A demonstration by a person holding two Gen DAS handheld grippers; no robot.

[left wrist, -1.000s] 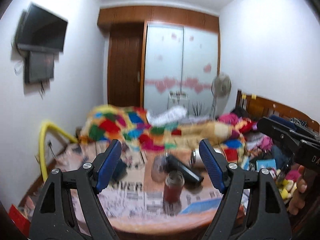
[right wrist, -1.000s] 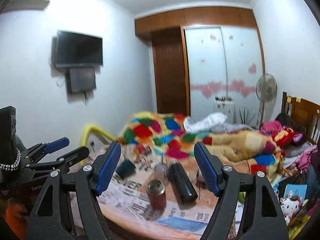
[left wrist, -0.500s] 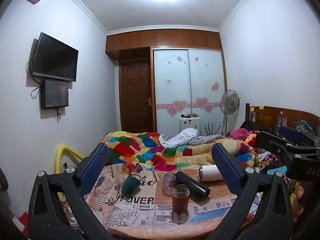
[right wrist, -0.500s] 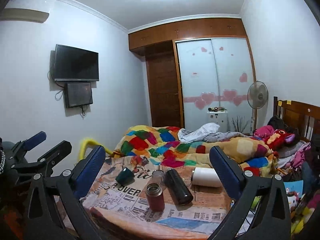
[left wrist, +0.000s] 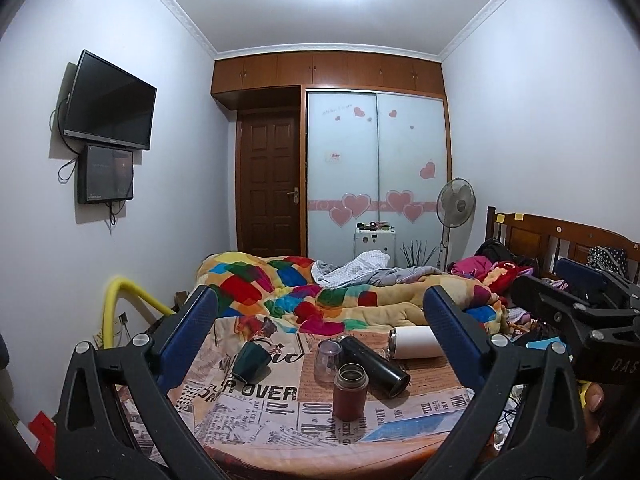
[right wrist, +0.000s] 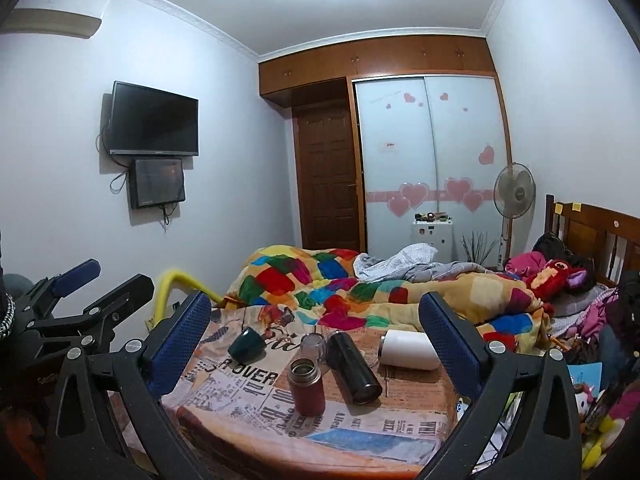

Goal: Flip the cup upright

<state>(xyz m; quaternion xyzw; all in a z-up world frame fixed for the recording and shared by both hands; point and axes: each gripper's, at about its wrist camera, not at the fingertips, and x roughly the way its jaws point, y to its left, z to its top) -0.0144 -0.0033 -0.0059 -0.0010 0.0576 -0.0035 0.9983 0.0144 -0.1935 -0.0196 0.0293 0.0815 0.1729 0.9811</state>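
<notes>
Fingers (left wrist: 192, 332) of both grippers wide apart, empty.

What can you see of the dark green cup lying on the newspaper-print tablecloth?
The dark green cup looks glossy, maybe ceramic, and lies tipped on its side on the newspaper-print tablecloth, its round mouth toward the table's near edge and its base pointing toward the colourful quilt. No handle shows. It sits left of the clear upturned glass, apart from it. Nothing touches it but the cloth; both grippers are well short of it.
</notes>
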